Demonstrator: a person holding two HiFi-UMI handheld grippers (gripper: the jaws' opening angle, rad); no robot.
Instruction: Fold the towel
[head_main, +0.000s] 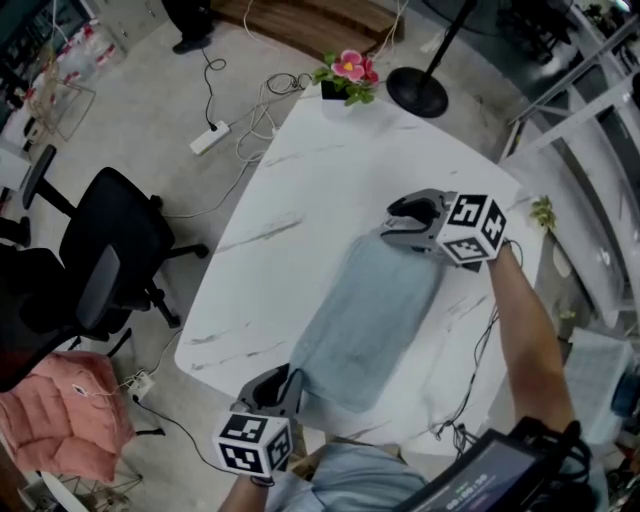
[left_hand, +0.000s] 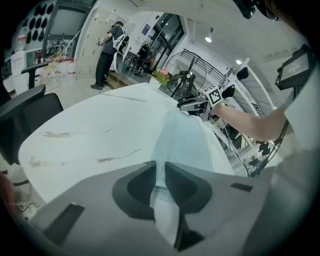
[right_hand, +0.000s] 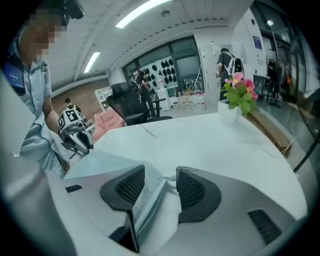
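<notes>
A light blue-grey towel (head_main: 370, 320) lies flat and lengthwise on the white marble table (head_main: 300, 190). My left gripper (head_main: 290, 385) is at the towel's near end by the table's front edge. In the left gripper view the left gripper (left_hand: 160, 167) stands shut on the towel (left_hand: 182, 140), with the cloth pinched between its narrow jaws. My right gripper (head_main: 400, 222) is at the towel's far end. In the right gripper view the right gripper (right_hand: 161, 172) is open. The towel's edge (right_hand: 145, 192) rests against the left jaw, with a gap to the other.
A pot of pink flowers (head_main: 347, 75) stands at the table's far corner, beside a black fan base (head_main: 417, 92) on the floor. To the table's left are a black office chair (head_main: 110, 250), a pink cushion (head_main: 60, 410) and a power strip (head_main: 210, 137) with cables.
</notes>
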